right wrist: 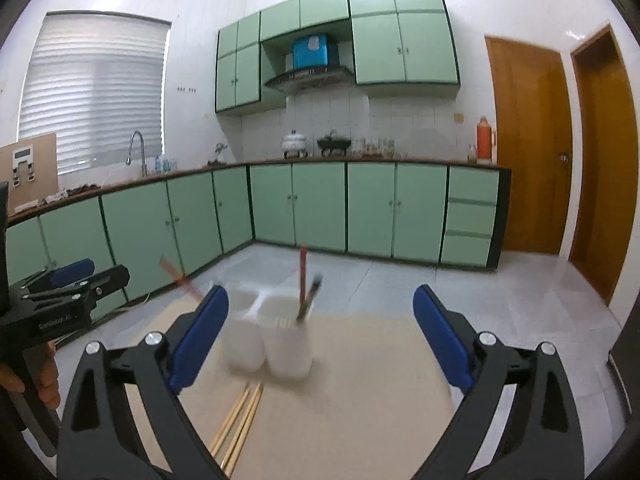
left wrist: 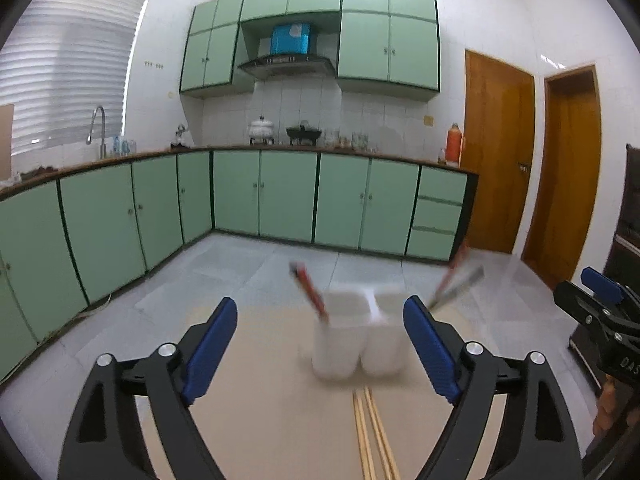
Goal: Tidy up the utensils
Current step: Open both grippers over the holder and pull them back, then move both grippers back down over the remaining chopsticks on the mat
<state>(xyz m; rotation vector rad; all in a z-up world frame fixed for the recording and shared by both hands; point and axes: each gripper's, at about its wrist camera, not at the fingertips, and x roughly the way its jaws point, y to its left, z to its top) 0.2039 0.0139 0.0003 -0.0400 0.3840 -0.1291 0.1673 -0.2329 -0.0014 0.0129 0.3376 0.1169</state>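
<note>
Both the left gripper [left wrist: 320, 344] and the right gripper [right wrist: 320, 332] hovered with jaws wide apart and empty. The chopsticks [left wrist: 370, 436] lay flat on the bench [left wrist: 280, 420] just before the white holder [left wrist: 356, 340]. A hasty reach could tip that light holder or roll the chopsticks. The bench's far edge sat close behind the holder; both sides lay open.
</note>
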